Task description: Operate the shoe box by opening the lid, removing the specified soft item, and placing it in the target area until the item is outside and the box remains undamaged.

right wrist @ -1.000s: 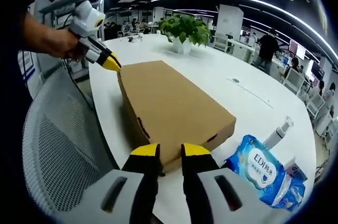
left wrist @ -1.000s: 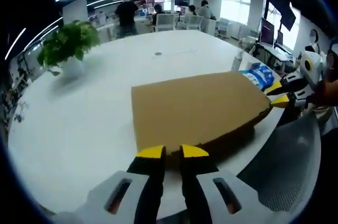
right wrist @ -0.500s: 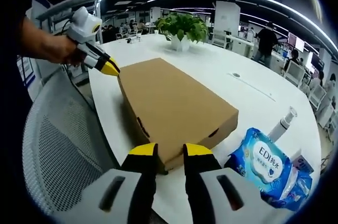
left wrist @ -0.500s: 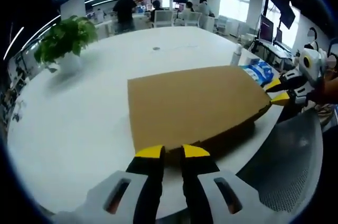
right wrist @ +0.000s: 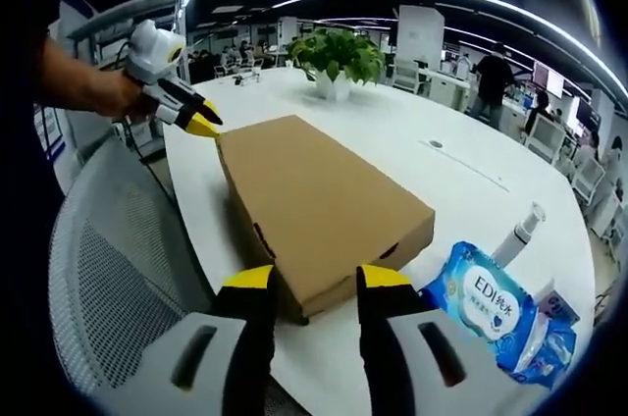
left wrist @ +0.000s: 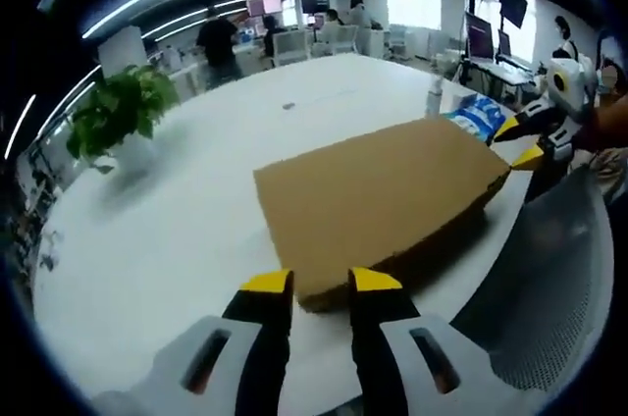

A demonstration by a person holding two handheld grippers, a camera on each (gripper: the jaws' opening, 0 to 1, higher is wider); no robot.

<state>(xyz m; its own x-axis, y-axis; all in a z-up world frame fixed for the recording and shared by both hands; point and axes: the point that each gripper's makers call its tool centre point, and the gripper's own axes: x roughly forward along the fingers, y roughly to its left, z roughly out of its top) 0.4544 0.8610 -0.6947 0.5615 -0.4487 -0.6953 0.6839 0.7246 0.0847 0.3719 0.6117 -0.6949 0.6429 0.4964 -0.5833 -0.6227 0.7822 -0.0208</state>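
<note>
A closed brown cardboard shoe box (left wrist: 383, 190) (right wrist: 314, 200) lies flat on the white table (left wrist: 177, 220) (right wrist: 471, 156), near its edge. My left gripper (left wrist: 322, 284) is open, and one near corner of the box sits just beyond the gap between its yellow tips. My right gripper (right wrist: 317, 279) is open at the opposite end, with that corner of the box between its tips. Each gripper shows in the other's view, held in a hand: the right gripper (left wrist: 522, 139) beside the far corner, the left gripper (right wrist: 199, 118) likewise. The lid hides the box's contents.
A blue pack of wet wipes (right wrist: 486, 303) (left wrist: 476, 114) and a small spray bottle (right wrist: 518, 233) (left wrist: 435, 94) lie by the box's right-hand end. A potted plant (left wrist: 113, 112) (right wrist: 339, 53) stands further in. A grey mesh chair (right wrist: 118, 279) (left wrist: 549, 279) is against the table edge. People sit at desks behind.
Both grippers' jaws have spread wider since a second ago. The left gripper view has shifted and tilted a little; the box has stayed where it was, lid down.
</note>
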